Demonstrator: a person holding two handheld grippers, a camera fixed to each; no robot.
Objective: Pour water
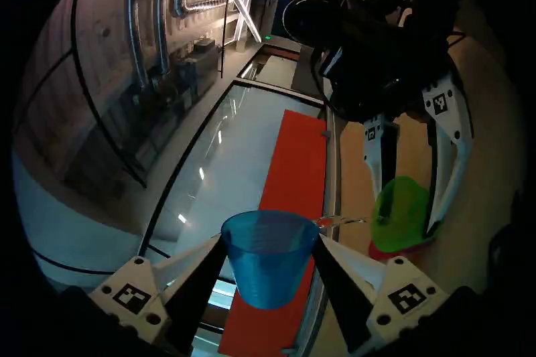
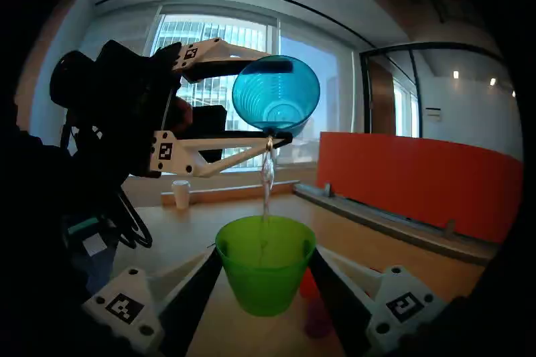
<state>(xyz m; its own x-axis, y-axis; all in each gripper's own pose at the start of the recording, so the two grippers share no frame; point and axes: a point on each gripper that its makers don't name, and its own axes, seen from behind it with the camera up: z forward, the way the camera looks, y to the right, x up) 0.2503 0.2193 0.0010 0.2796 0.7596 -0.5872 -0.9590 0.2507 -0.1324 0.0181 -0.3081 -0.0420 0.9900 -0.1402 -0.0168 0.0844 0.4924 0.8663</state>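
In the left gripper view, the left claw (image 1: 269,244) is clamped on a translucent blue plastic cup (image 1: 269,260), one finger pressing each side of its wall. The cup is tipped over, and a thin stream of water (image 1: 345,222) leaves its rim toward the right claw (image 1: 405,223) farther off. That claw, with a dark-gloved hand behind it, grips a translucent green plastic cup (image 1: 400,213) between its two white fingers, over the pale wooden table (image 1: 354,176). A long orange-red partition panel (image 1: 295,176) runs along the table's edge, with glass beyond it.

In the right gripper view, the right claw (image 2: 266,260) is closed on the green cup (image 2: 266,270), which stands upright between the fingers, over the table (image 2: 375,240). Above it, the left claw (image 2: 271,102) holds the blue cup (image 2: 276,94) tilted on its side, mouth facing this way. The water (image 2: 267,176) falls from its lower lip straight down into the green cup. A small white paper cup (image 2: 180,193) stands well apart by the bright window (image 2: 214,42), and the orange-red panel (image 2: 415,183) lines the table's far side.
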